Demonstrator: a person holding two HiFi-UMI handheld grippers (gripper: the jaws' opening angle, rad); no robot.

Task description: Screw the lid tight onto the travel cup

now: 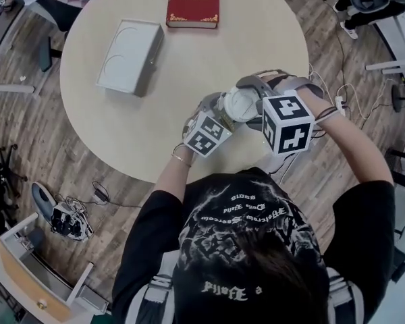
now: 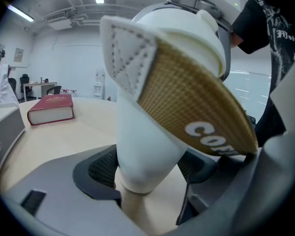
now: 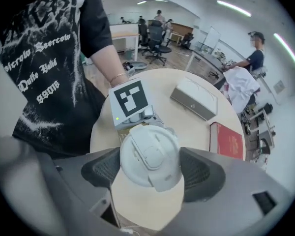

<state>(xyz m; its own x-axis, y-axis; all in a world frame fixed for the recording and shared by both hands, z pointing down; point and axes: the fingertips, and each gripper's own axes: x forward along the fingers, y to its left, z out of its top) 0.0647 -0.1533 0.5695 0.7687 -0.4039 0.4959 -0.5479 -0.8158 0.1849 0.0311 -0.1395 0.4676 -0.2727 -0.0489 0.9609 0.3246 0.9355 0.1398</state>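
Wood-grain planking is running under everything as the floor (image 1: 27, 127), and a tangle of cables (image 1: 71, 218) is lying on it off to your left. Over it the round table (image 1: 189, 73) is showing a smooth, pale beige top. Toward its far side a flat grey box (image 1: 129, 56) with curved outlines in its pale face is sitting well apart from your hands. A red hardback book (image 1: 194, 2) with gold lettering is lying beyond it at the far edge. Neither is crowding your work at the near rim.

There you are holding the travel cup (image 2: 152, 146) tilted above the table edge, just before your chest. Your left gripper (image 2: 147, 170) is pinching its smooth white, tapering body low down, both dark meshed pads (image 2: 99, 170) pressing on it. A tan woven sleeve (image 2: 196, 102) with a stitched white tab is wrapping the cup higher up and filling much of the left gripper view.

Your right gripper (image 3: 152, 170) is pointing steeply down and clasping the round white plastic lid (image 3: 150, 156) on the cup's mouth, a pad on either side of its rim. The left gripper's marker cube (image 3: 130, 100) is sitting just behind it.
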